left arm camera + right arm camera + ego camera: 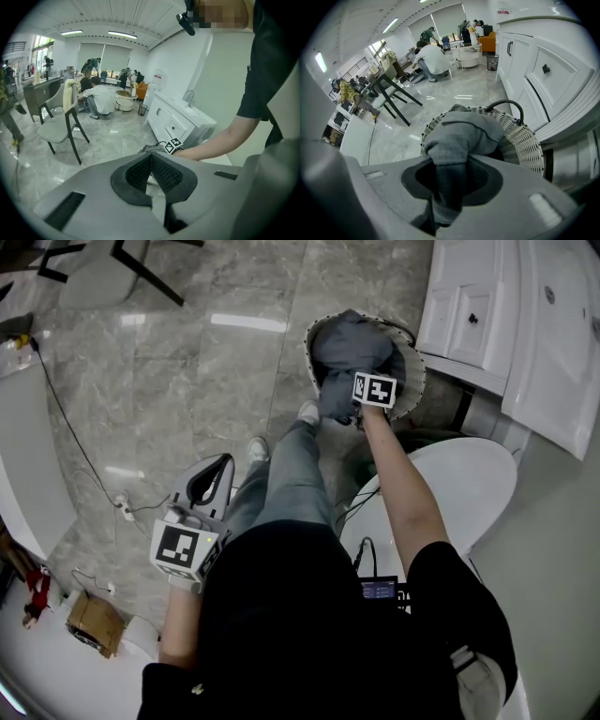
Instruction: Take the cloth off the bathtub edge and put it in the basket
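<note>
The right tongs point(450, 163) are closed on a soft grey cloth point(464, 133). A strip of the cloth runs between the two jaws, and they pinch it tight. The rest of the cloth bunches out past the tips in a big lump. The lump sits right over the round white woven basket point(527, 140) and fills most of its opening. In the head view the grey cloth point(352, 345) is inside the basket's rim point(413, 381). I cannot tell if it reaches the bottom. The right tongs point steeply down at the basket.

The basket stands on the shiny grey stone floor point(187, 362), just beside a white cabinet with little dark knobs point(536, 70).

The left tongs point(151, 157) are closed too, with the black ribbed pads touching each other. Nothing is between them. In the head view they are low on the left side, well apart from the basket, beside the person's leg in grey trousers point(286, 479).

Far back in the room there is a grey chair with black legs point(58, 126). Someone in a white top point(101, 99) crouches on the floor.
</note>
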A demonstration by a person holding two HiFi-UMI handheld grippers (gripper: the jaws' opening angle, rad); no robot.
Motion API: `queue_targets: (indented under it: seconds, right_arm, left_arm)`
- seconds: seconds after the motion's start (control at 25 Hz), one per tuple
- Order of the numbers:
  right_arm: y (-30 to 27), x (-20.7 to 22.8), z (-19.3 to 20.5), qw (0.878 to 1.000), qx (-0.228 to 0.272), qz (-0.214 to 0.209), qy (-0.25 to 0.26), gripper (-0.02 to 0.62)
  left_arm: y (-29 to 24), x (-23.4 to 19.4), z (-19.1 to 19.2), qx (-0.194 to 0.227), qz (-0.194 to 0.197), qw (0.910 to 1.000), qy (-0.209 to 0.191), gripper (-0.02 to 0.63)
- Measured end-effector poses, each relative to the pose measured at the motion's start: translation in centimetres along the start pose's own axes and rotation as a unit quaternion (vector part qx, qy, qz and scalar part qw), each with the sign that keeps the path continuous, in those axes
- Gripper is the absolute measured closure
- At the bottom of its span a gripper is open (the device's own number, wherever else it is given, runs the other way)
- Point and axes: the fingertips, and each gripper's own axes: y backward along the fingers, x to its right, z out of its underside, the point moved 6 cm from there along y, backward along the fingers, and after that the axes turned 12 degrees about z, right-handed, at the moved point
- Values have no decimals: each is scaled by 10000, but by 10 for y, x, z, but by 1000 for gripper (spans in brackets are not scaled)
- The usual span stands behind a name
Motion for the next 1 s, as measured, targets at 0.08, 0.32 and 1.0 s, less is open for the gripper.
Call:
queue_targets:
  seconds: [0.08, 0.32, 1.0]
  right_arm:
    - [-17, 0, 3, 9999, -100, 52, 15, 485]
    - [-57, 3, 15, 9989, -415, 201, -10, 482]
    - [-57, -18, 29, 9964, -798, 176, 227, 388]
  left_arm:
    - [-3, -2, 5, -69, -44, 9999, 136, 593]
    - [-8, -9, 29, -191, -70, 9995, 232, 594]
    - [4, -9, 44, -116, -8, 9993, 346, 594]
